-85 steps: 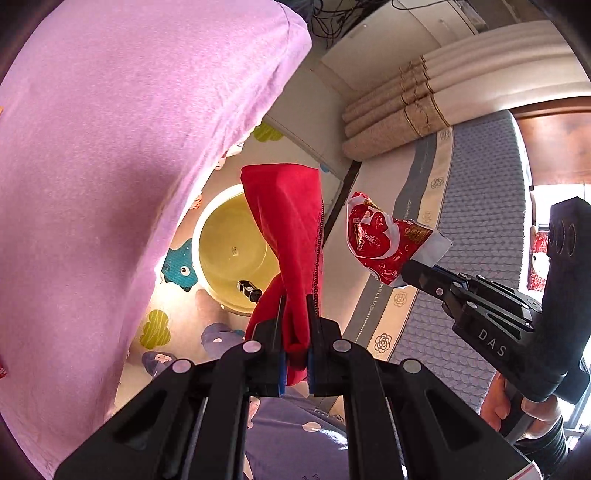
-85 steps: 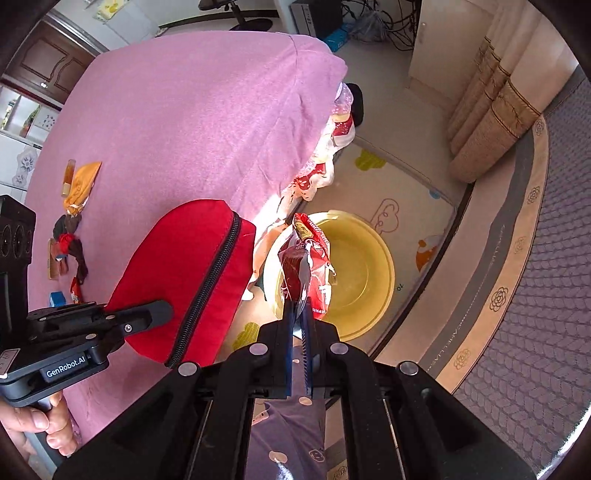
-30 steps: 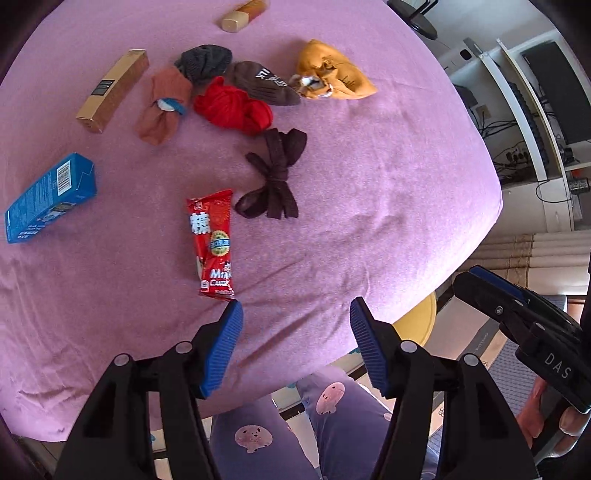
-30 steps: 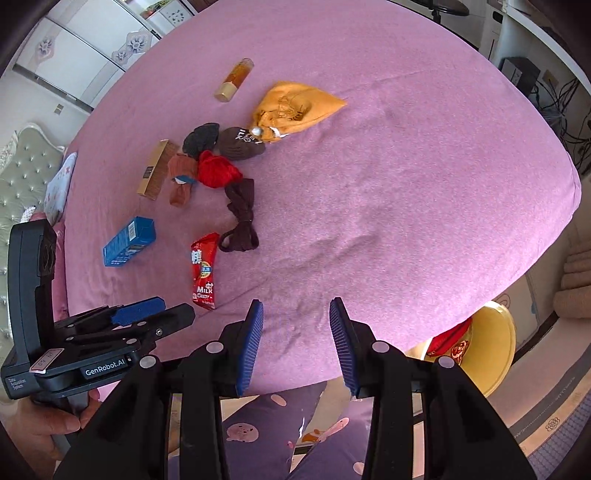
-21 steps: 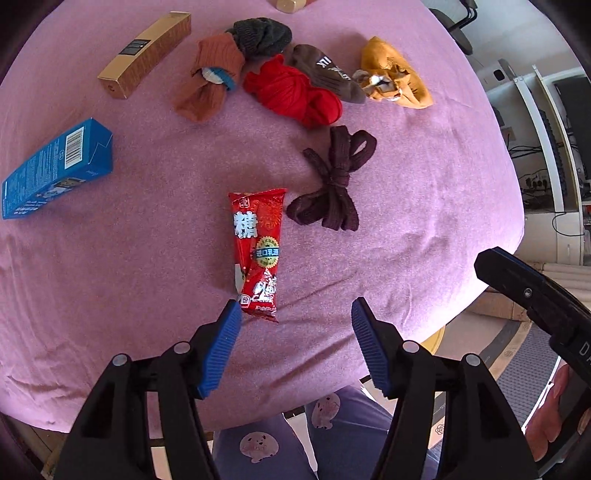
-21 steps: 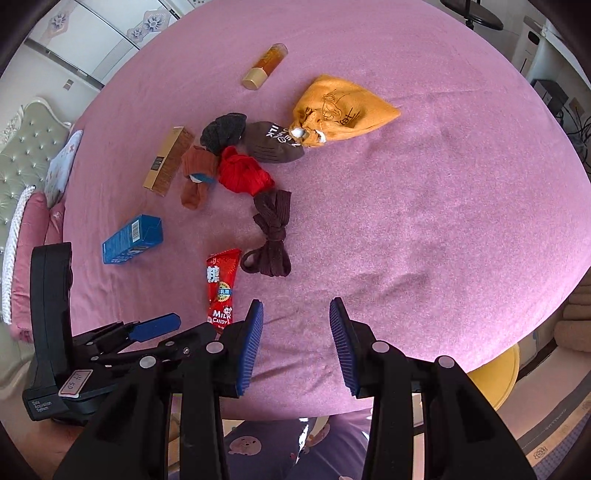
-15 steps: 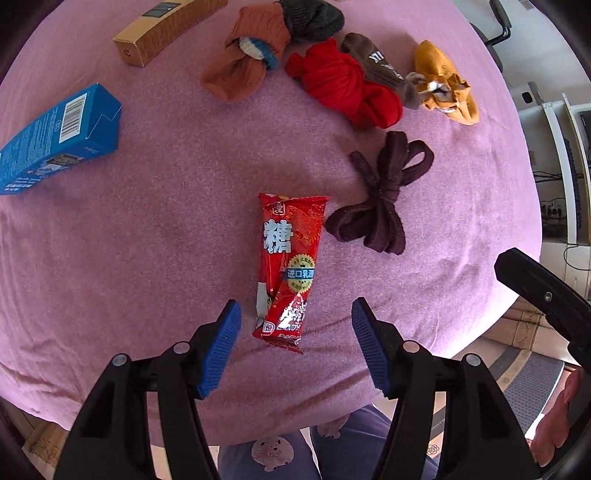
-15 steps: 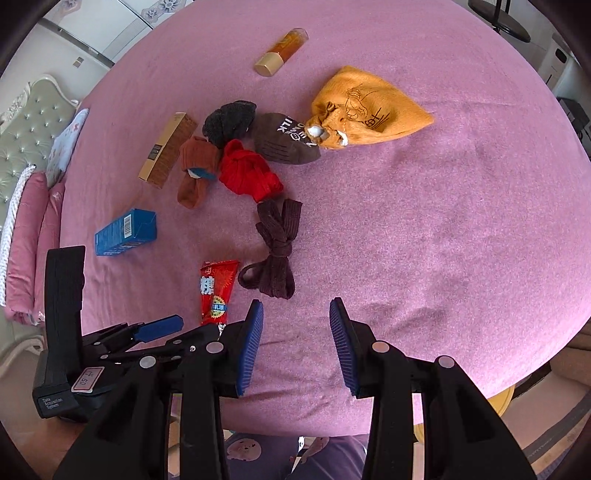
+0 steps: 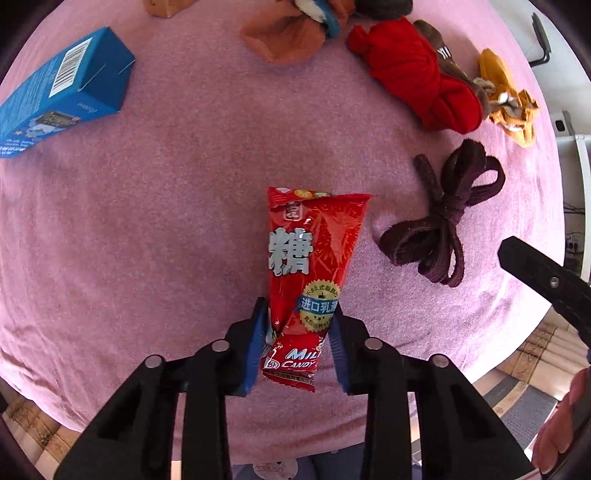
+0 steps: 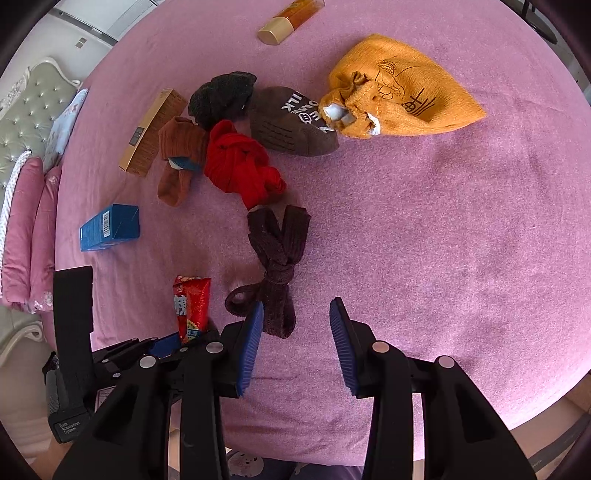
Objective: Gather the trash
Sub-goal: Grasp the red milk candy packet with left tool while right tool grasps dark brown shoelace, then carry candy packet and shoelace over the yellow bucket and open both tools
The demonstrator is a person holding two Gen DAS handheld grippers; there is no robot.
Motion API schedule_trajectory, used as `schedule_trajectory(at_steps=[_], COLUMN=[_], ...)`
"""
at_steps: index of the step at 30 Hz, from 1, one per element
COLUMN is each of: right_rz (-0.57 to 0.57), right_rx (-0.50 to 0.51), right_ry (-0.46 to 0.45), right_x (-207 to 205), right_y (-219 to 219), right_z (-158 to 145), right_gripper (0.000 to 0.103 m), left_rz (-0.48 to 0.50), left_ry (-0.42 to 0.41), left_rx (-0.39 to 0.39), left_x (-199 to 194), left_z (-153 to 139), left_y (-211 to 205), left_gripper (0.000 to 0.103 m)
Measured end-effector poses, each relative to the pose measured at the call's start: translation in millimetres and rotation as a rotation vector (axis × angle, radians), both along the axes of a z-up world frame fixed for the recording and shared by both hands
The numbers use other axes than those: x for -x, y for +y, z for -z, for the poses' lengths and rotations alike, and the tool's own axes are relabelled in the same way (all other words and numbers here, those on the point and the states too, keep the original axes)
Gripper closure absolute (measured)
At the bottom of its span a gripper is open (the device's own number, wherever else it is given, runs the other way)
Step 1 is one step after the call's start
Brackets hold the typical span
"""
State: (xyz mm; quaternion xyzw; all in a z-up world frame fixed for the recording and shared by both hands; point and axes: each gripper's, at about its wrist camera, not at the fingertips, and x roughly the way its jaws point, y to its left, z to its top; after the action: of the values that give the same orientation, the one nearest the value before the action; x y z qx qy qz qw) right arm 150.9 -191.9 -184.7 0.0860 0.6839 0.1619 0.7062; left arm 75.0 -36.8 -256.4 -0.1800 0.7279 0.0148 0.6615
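A red milk-candy wrapper (image 9: 314, 258) lies on the pink tablecloth (image 9: 166, 221). My left gripper (image 9: 298, 310) points down at it, and its jaws are closing. Its blue pads (image 9: 258, 332) pinch the wrapper's near end, which creases between them. The right wrist view shows the same wrapper (image 10: 190, 306) at lower left in the left gripper (image 10: 166, 343). My right gripper (image 10: 295, 332) stands open just over the cloth with nothing between its fingers. Its left pad is beside a dark brown knotted sock (image 10: 277, 269).
A blue carton (image 10: 109, 227), a tan box (image 10: 151, 133) and an amber bottle (image 10: 291, 18) lie further back. Red (image 10: 240, 166), rust, grey and brown socks and an orange sock (image 10: 402, 88) are clustered there. The table's edge runs just below the grippers.
Both grippers came from over the yellow basin to the tabletop and sank toward it. The left one, wide open half a second ago, has closed onto the red wrapper. The right one stayed open.
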Motion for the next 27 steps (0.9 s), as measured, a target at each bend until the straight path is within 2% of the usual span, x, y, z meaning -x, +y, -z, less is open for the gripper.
schedule_trajectory(at_steps=[7, 11, 12, 15, 21, 27], right_rz=[-0.005, 0.007, 0.012, 0.017, 0.051, 0.128], right_rx=[0.009, 0.039, 0.051, 0.060, 0.053, 0.025], right_ry=[0.045, 0.072, 0.071, 0.074, 0.058, 0.036], right_x=[-14.4, -16.8, -16.6, -16.2, -9.0, 12.6], right_y=[22.8, 32.4, 33.8, 34.9, 35.8, 9.3], right_z=[26.5, 36.8, 37.6, 38.6, 24.1, -7.8], right_gripper=[0.065, 0.065, 0.066, 0.081, 0.082, 0.082], left_rz=[-0.072, -0.074, -0.069, -0.047, 0.009, 0.100], left_ry=[-0.043, -0.056, -0.058, -0.062, -0.067, -0.082], left_rx=[0.091, 0.124, 0.129, 0.145, 0.168, 0.187], left_x=[1.7, -2.8, -4.2, -13.3, -13.3, -17.0], left_z=[-17.2, -24.8, -26.5, -33.0, -45.0, -59.7], left_y=[21.1, 24.2, 24.1, 25.8, 20.0, 15.5], left_gripper=[0.076, 0.076, 0.076, 0.076, 0.076, 0.076])
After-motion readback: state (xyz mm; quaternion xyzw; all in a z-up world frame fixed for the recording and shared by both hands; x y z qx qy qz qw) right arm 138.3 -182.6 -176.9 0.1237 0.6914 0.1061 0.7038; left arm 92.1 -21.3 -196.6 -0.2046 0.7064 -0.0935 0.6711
